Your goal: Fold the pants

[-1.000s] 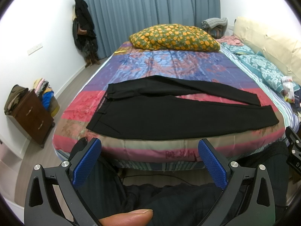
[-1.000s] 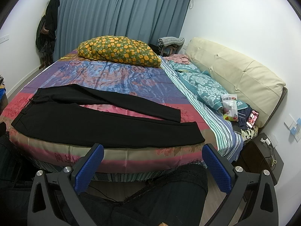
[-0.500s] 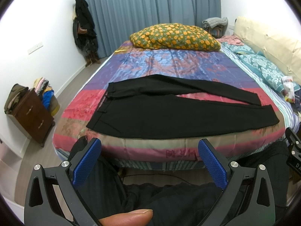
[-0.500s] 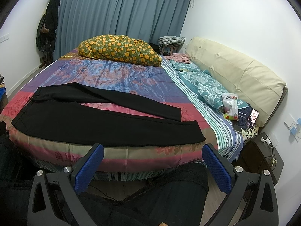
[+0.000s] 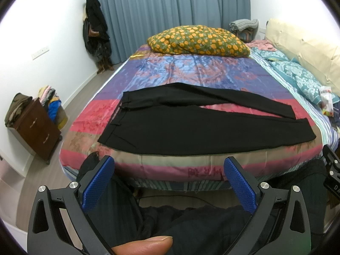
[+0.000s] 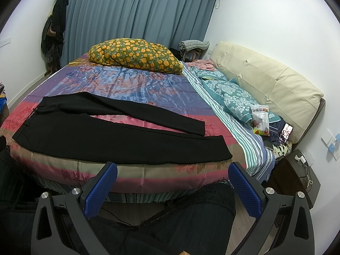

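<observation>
Black pants point(image 5: 191, 125) lie flat on the bed's colourful quilt point(image 5: 191, 74), waistband to the left, both legs running right and spread apart in a narrow V. They also show in the right wrist view point(image 6: 110, 136), leg ends toward the right. My left gripper point(image 5: 167, 182) is open and empty, held off the bed's near edge, short of the pants. My right gripper point(image 6: 173, 187) is open and empty too, off the near edge below the leg ends.
A yellow-flowered pillow point(image 5: 197, 40) lies at the far end of the bed. A cream headboard point(image 6: 265, 89), teal bedding point(image 6: 231, 93) and a snack bag point(image 6: 261, 121) line the right side. A brown dresser point(image 5: 36, 127) stands at the left, a nightstand point(image 6: 297, 174) at the right.
Both views have shifted very slightly upward; the pants and both grippers' open jaws are unchanged.
</observation>
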A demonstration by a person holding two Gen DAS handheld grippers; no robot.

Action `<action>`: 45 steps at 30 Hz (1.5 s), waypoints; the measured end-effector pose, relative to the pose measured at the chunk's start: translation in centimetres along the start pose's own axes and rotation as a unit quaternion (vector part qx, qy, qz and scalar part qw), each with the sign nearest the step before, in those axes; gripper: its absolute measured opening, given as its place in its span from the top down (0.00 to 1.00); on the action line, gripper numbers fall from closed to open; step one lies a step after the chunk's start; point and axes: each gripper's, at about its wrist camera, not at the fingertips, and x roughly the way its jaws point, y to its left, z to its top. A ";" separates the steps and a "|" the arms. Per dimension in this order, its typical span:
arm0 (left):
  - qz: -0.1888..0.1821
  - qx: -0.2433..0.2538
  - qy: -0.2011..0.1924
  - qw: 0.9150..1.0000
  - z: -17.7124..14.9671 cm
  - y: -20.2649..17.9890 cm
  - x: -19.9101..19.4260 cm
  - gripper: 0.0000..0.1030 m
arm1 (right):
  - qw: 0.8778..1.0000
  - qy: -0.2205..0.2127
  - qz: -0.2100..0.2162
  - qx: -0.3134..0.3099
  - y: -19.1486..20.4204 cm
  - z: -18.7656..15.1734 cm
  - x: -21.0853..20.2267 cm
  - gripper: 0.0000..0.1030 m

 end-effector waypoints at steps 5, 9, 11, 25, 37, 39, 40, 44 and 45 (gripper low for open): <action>0.000 0.000 0.001 1.000 0.1 0.0 0.0 0.00 | 1.000 -0.001 0.000 0.000 0.0 0.0 0.0 0.00; -0.001 0.000 0.000 1.000 -0.1 0.2 0.1 0.00 | 1.000 -0.003 0.002 -0.001 0.0 -0.2 0.0 0.00; -0.002 -0.001 0.003 1.000 0.0 0.1 0.2 0.00 | 1.000 0.000 0.006 -0.004 -0.1 -0.2 0.3 0.00; -0.026 -0.032 -0.014 0.999 4.2 -0.2 2.1 0.00 | 0.965 -0.217 0.082 0.124 -4.6 4.4 -2.8 0.00; -0.039 -0.019 0.029 0.999 5.5 -3.2 6.7 0.00 | 0.987 -0.078 0.105 0.097 -3.3 4.0 6.3 0.00; -0.037 -0.013 0.042 0.998 5.6 -3.7 7.7 0.00 | 0.989 -0.067 0.092 0.090 -3.3 3.9 7.4 0.00; -0.035 -0.009 0.049 0.998 5.6 -3.9 8.2 0.00 | 0.990 -0.061 0.091 0.092 -3.2 3.8 7.8 0.00; -0.014 0.021 0.061 0.998 5.8 -4.9 9.6 0.00 | 0.991 -0.042 0.088 0.092 -3.4 3.1 9.5 0.00; -0.014 0.024 0.065 0.997 5.9 -5.0 10.1 0.00 | 0.991 -0.038 0.087 0.091 -3.4 2.9 9.7 0.00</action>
